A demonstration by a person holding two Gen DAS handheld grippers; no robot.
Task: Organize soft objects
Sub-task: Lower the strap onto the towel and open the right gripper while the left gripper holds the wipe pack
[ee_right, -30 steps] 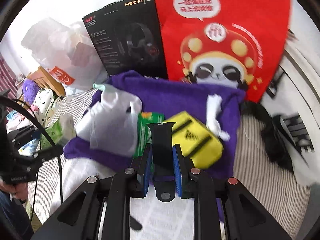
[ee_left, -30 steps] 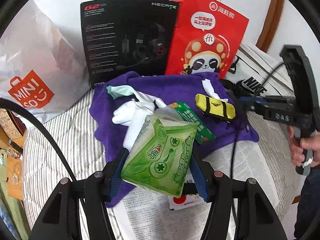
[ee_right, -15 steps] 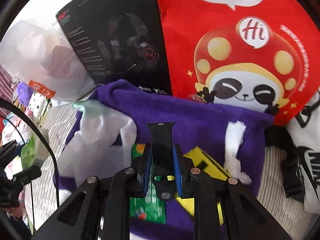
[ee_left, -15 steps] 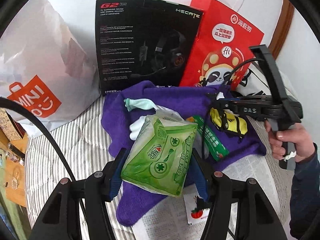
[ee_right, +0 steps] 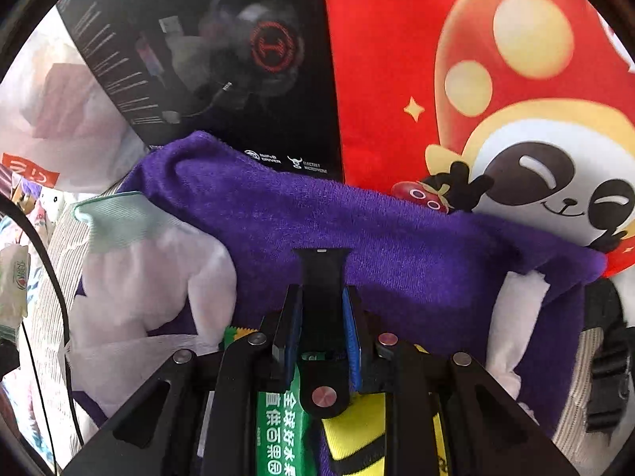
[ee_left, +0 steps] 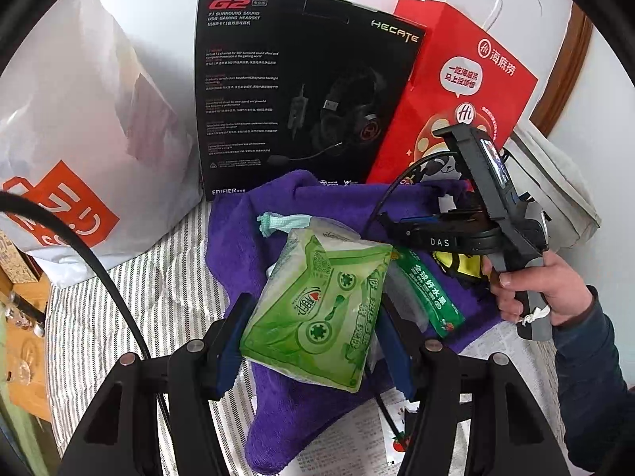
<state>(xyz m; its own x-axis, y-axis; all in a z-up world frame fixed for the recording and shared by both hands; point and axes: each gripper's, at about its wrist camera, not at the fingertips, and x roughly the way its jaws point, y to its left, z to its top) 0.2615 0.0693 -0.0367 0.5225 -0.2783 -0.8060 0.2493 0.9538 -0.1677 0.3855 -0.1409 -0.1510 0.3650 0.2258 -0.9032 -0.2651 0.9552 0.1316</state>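
The left gripper (ee_left: 313,341) is clamped on a green tissue pack (ee_left: 321,309), its blue pads pressing both sides, and holds it above the near edge of a purple towel (ee_left: 301,206) spread on a striped bedcover (ee_left: 166,277). The right gripper (ee_right: 321,317) is clenched on a flat black strap (ee_right: 322,277) that stands upright between its pads, low over the towel's back fold, close to a red panda paper bag (ee_right: 397,59) and a black headset box (ee_right: 206,39).

On the towel lie a white sock with a mint cuff (ee_right: 131,246), a green snack sachet (ee_right: 278,416), a yellow pouch (ee_right: 353,432) and a crumpled white tissue (ee_right: 512,317).

My reading: this is the gathering step, with both hands carrying items to the towel pile. The next move calls for lowering the strap onto bare purple cloth, releasing it, and then setting the tissue pack beside the sock without shoving the 4 loose items off the towel.
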